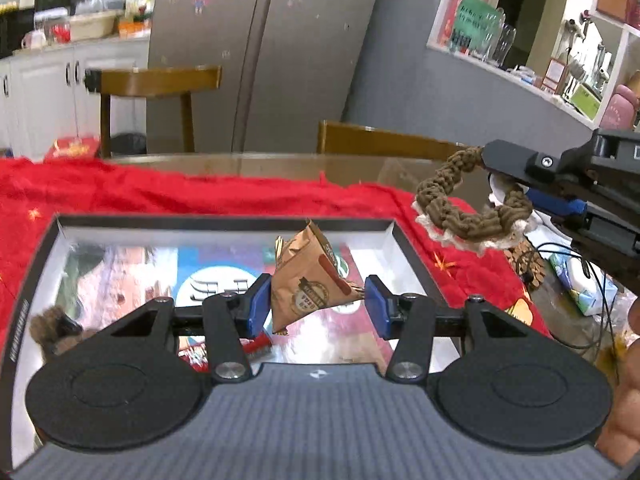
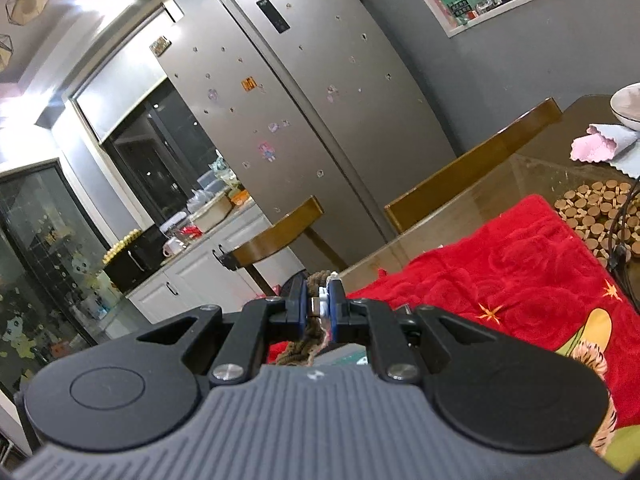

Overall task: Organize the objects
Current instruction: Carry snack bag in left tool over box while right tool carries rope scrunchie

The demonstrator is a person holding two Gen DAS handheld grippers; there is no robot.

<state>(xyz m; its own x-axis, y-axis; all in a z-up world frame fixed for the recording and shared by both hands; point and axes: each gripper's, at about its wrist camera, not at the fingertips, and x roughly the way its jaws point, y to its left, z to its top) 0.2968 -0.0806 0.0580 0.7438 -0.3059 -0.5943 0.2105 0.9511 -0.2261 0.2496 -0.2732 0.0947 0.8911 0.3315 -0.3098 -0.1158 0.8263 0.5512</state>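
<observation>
My left gripper (image 1: pixel 318 306) hovers above an open box (image 1: pixel 404 236) with a shiny printed bottom. A brown triangular snack packet (image 1: pixel 308 280) sits between its blue pads, touching the left pad and the right one at its tip. My right gripper (image 1: pixel 494 178) enters from the right, shut on a brown crocheted ring with white trim (image 1: pixel 468 212), held above the box's right rim. In the right wrist view the right gripper (image 2: pixel 320 306) pinches the brown ring (image 2: pixel 304 350).
A red cloth (image 1: pixel 200 192) covers the table under the box. A fuzzy brown object (image 1: pixel 52 326) lies in the box at left. Wooden chairs (image 1: pixel 160 80) and a fridge (image 1: pixel 260 40) stand behind. Cables, packets and a cork mat (image 2: pixel 600 208) lie at right.
</observation>
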